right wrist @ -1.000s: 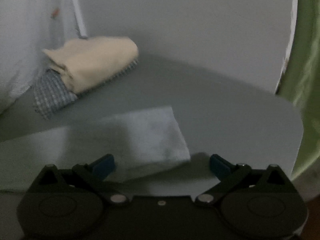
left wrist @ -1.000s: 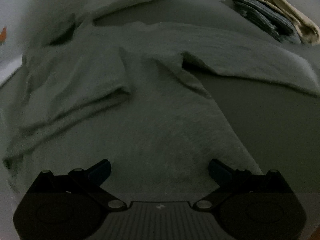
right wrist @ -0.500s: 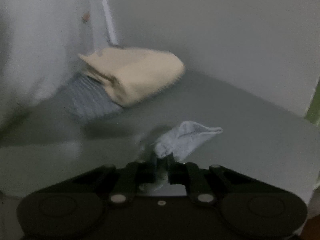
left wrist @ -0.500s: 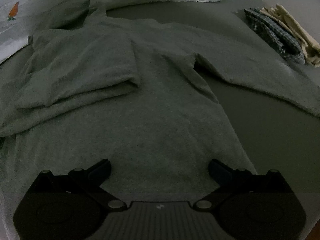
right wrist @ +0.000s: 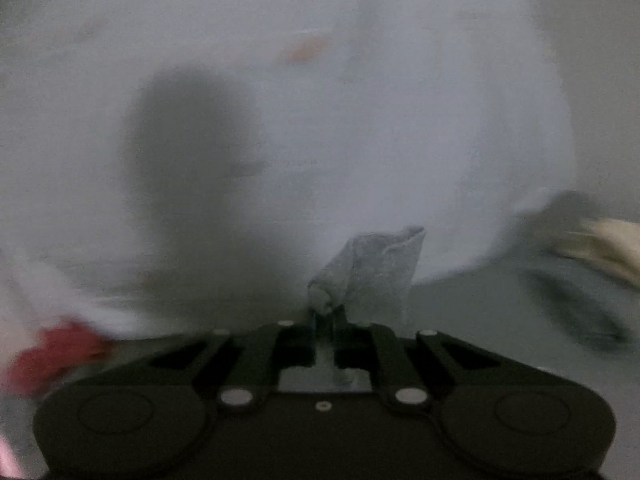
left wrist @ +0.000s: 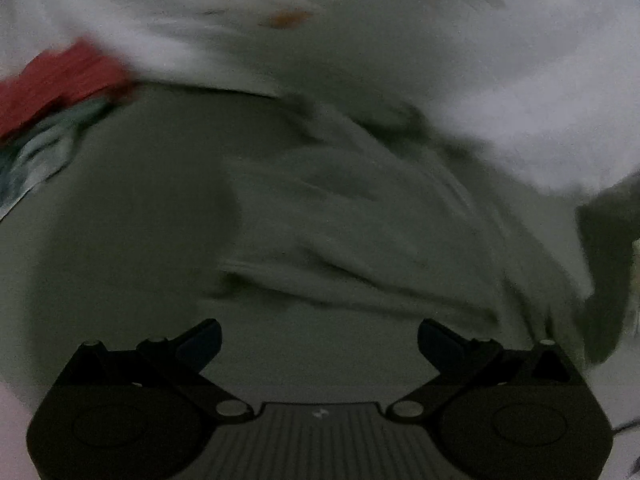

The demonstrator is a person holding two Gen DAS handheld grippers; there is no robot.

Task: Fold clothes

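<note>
**Grey garment pinched at one corner, other gripper empty-handed**

Item one: the right gripper [right wrist: 326,320]. Its jaws stood pressed together on a corner of pale grey cloth [right wrist: 372,272], which rose from between the fingertips in a crumpled peak. Only the right wrist view showed this pinch.

Item two: the left gripper [left wrist: 319,338]. Its blue-padded fingers [left wrist: 202,340] were spread wide with nothing between them, hanging above bare grey table [left wrist: 120,240]. Only the left wrist view showed this.

Item three: the grey garment [left wrist: 380,232]. It lay rumpled on the table ahead of the left gripper and to its right, with folds running toward the far right edge of the table. The left view gave its spread; the right view gave only the held corner.

Item four: a red cloth [left wrist: 60,80] with a pale striped piece under it, at the far left of the table. It appeared in both views, as a red smear low on the left in the right view [right wrist: 56,356].

Item five: white fabric [left wrist: 500,60] with orange marks, backing the table.

Item six: a cream bundle [right wrist: 608,248] above something dark, perhaps folded clothes, though blur spoiled the outline. It showed clearly in the right view alone.
</note>
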